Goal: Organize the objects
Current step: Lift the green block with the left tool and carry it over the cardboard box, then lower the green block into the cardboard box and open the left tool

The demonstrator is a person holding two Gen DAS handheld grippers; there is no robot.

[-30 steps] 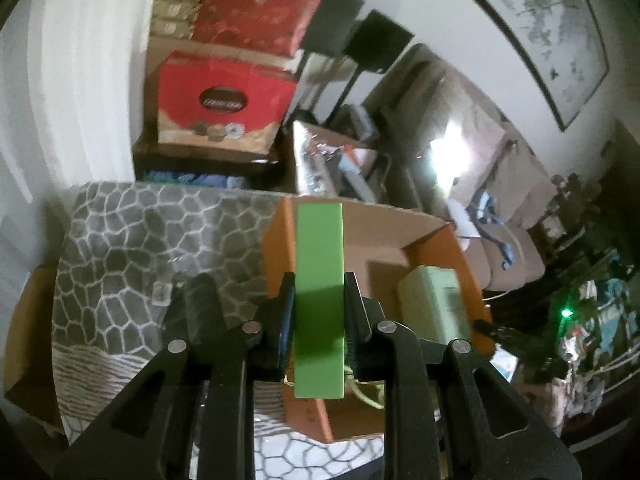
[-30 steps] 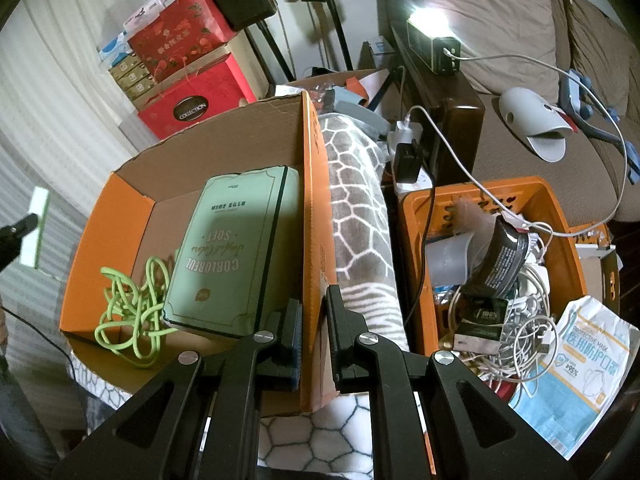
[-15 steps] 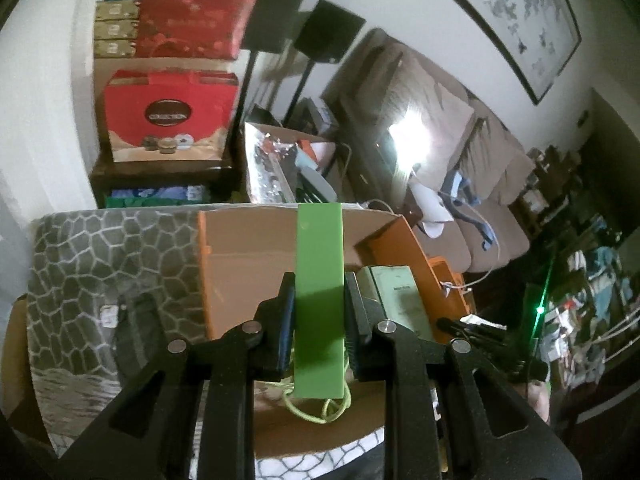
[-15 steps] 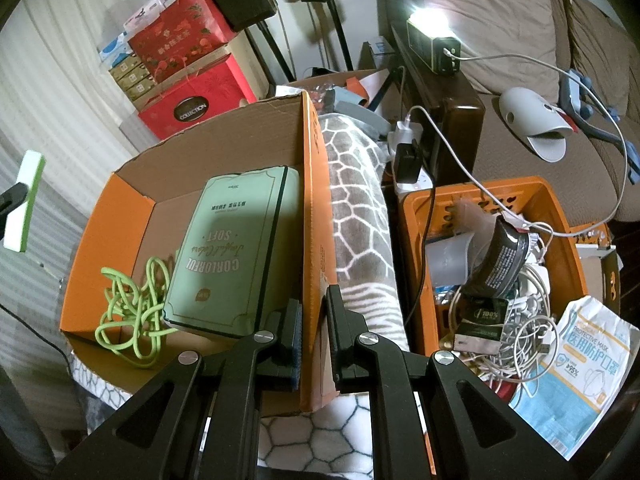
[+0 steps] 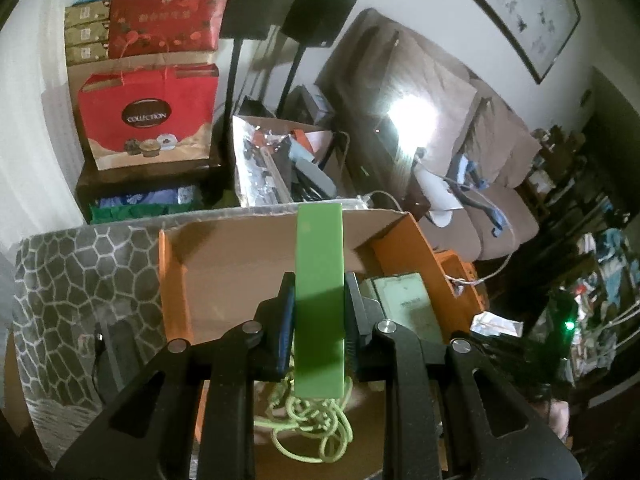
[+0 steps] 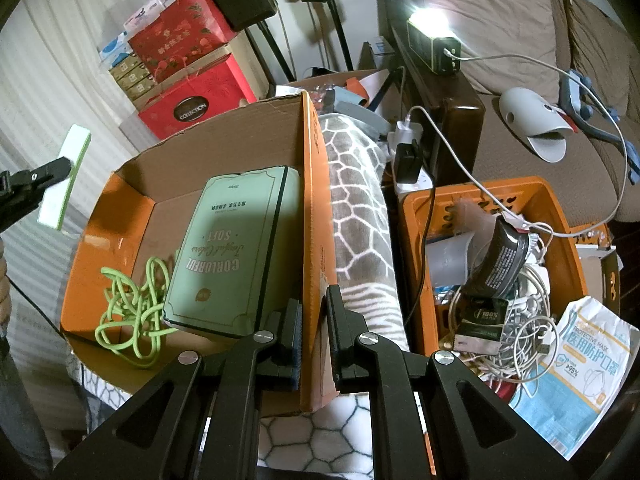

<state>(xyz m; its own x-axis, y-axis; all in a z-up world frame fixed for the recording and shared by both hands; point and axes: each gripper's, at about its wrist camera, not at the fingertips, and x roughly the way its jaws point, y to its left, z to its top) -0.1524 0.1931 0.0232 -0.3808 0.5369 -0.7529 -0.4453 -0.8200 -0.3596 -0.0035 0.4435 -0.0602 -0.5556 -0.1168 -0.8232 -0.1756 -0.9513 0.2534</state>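
My left gripper (image 5: 318, 312) is shut on a flat green bar (image 5: 320, 280), held upright over the open orange cardboard box (image 5: 176, 280). From the right wrist view the green bar (image 6: 66, 176) hangs at the far left, outside the box's left wall. My right gripper (image 6: 312, 312) is shut on the box's right wall (image 6: 310, 200). Inside the box lie a pale green notebook (image 6: 236, 252) and a coiled green cord (image 6: 132, 312).
An orange plastic crate (image 6: 416, 216) full of cables and packets stands right of the box, a mask packet (image 6: 580, 368) beside it. A patterned grey cloth (image 6: 356, 200) covers the surface. Red gift bags (image 5: 148, 112), speaker stands and a sofa (image 6: 520, 40) lie behind.
My left gripper has carried the green bar sideways toward the box, so more of the box's inside now shows beneath it. The right gripper has stayed on the wall.
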